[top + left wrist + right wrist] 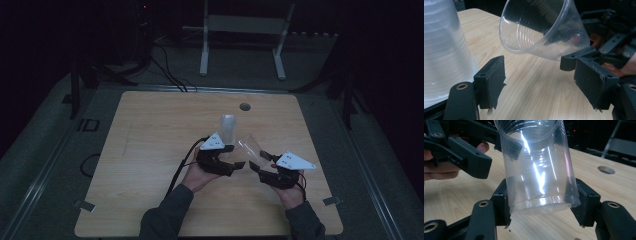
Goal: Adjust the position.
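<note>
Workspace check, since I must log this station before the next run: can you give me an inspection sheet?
Surface: wooden table, bare, with a round hole near the far edge.
Job's things: upside-down cup stack standing on the table; single clear cup held tilted off it.
Clutter: nothing seen.
Grippers: left tongs open, beside the stack; right tongs shut on the single cup's base.
Cables: black lead trailing from the left tongs; more on the floor behind.
Surroundings: dark room, white frame stand beyond.
</note>
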